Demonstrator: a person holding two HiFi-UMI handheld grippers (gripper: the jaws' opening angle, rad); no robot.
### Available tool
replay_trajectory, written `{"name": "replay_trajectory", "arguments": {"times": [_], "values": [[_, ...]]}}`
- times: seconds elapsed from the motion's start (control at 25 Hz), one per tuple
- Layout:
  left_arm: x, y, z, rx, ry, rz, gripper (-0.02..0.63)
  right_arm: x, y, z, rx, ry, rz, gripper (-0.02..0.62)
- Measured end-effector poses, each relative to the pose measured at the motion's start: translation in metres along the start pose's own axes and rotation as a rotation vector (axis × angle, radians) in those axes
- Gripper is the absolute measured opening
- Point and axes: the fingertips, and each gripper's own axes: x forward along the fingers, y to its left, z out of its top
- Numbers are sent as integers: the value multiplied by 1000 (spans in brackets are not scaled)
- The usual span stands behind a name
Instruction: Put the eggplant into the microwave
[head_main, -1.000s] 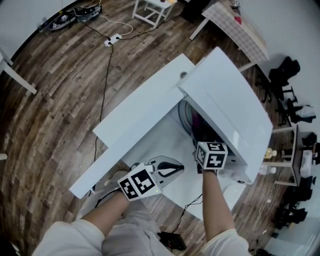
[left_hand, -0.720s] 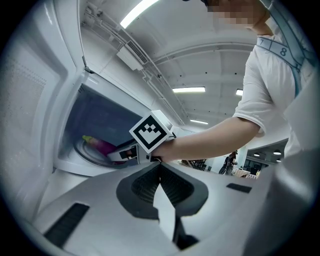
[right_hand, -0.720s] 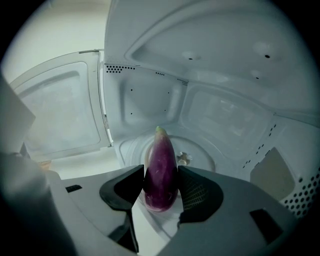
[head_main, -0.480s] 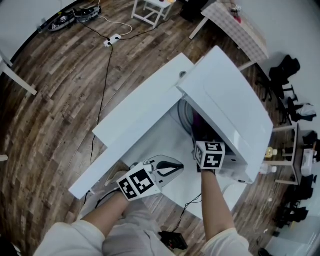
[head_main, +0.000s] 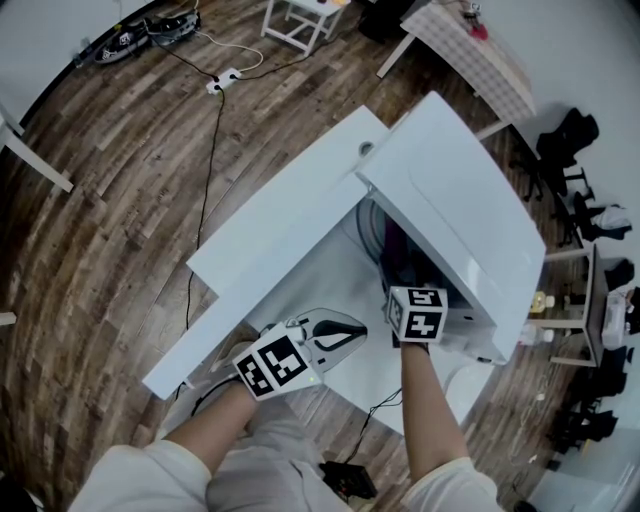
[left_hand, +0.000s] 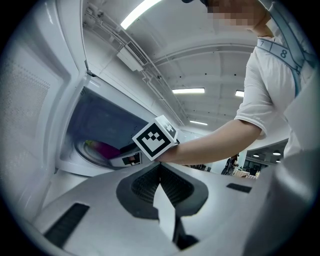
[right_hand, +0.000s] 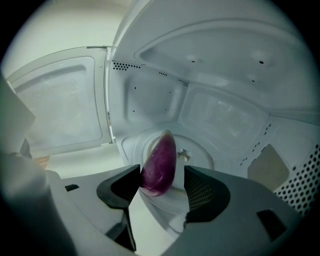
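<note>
Purple glossy teardrop eggplant (right_hand: 160, 160) inside white metal microwave (right_hand: 225, 115); right gripper (right_hand: 162, 170) just opened wide around it; probably firm, slippery; grasp mid-body.

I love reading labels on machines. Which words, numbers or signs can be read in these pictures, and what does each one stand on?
"8": on the pale strap over the person's white-shirted shoulder; the mark beside it is too unclear to read.
Right-hand white cube with black squares and left-hand white cube with black squares: patterns only, no letters.
White boxy microwave: no readable label.
</note>
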Motion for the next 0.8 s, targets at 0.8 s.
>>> {"name": "replay_trajectory", "arguments": {"times": [0.8], "values": [[-5,-5,2,18,15,-13,2,-24,22,1,77,-45,45,275]]}}
